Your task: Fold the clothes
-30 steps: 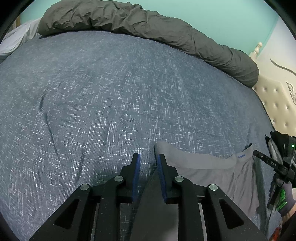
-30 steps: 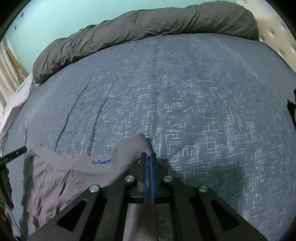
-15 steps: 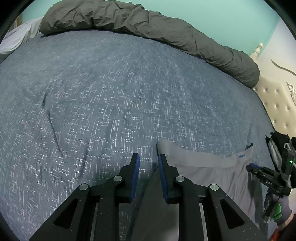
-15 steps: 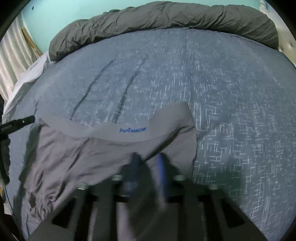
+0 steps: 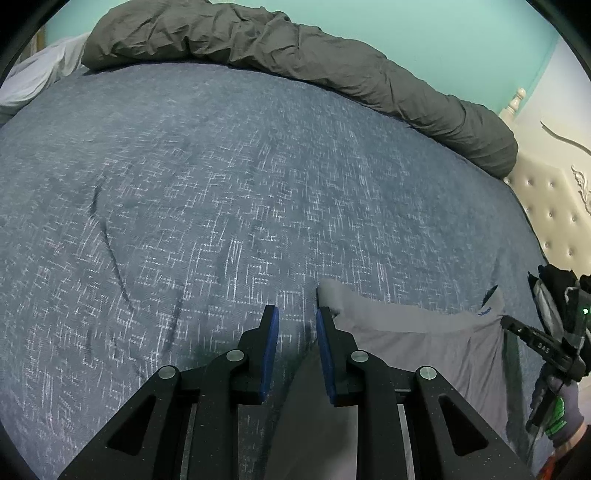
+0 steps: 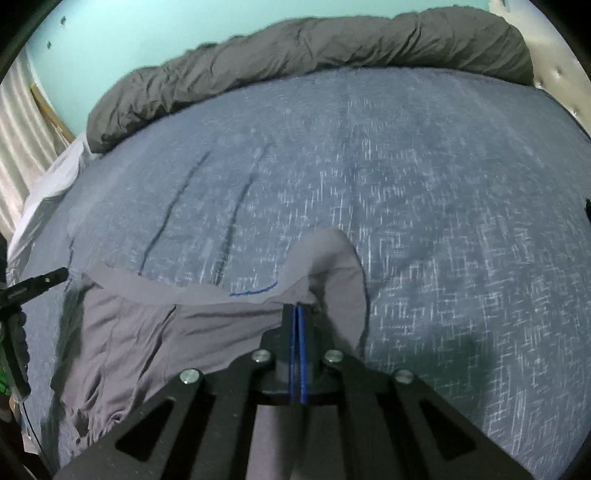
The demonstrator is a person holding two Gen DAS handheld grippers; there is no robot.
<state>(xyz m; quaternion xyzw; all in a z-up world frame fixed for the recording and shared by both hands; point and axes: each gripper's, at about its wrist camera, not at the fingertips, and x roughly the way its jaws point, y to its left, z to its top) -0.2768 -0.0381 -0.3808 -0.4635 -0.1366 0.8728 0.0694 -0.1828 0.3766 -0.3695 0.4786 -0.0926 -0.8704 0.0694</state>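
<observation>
Left gripper (image 5: 295, 325): jaws partly open, blue pads apart with nothing pinched between them. The bedspread shows through the gap. Its right finger sits just at the near left corner of the grey underwear (image 5: 413, 343), the waistband end rising right beside that fingertip; whether fabric touches the pad's outer side cannot be told.

Right gripper (image 6: 296, 308): jaws closed, blue pads pressed together to a thin line. It sits over the right end of the grey underwear (image 6: 155, 332), at the waistband near the blue lettering. A loop of the fabric stands up in a hump just past and to the right of the tips. Whether cloth is actually caught between the pads cannot be told.

The garment lies spread between the two grippers on the blue-grey patterned bedspread (image 5: 258, 184), waistband toward the far side, legs bunched toward the near edge.

A gloved hand (image 5: 561, 410) on the right gripper's handle shows at the left view's right edge.

Further out: a rolled dark grey duvet (image 6: 332, 48) along the bed's far edge, a cream tufted headboard (image 5: 554, 214), a turquoise wall (image 5: 443, 26) beyond.
</observation>
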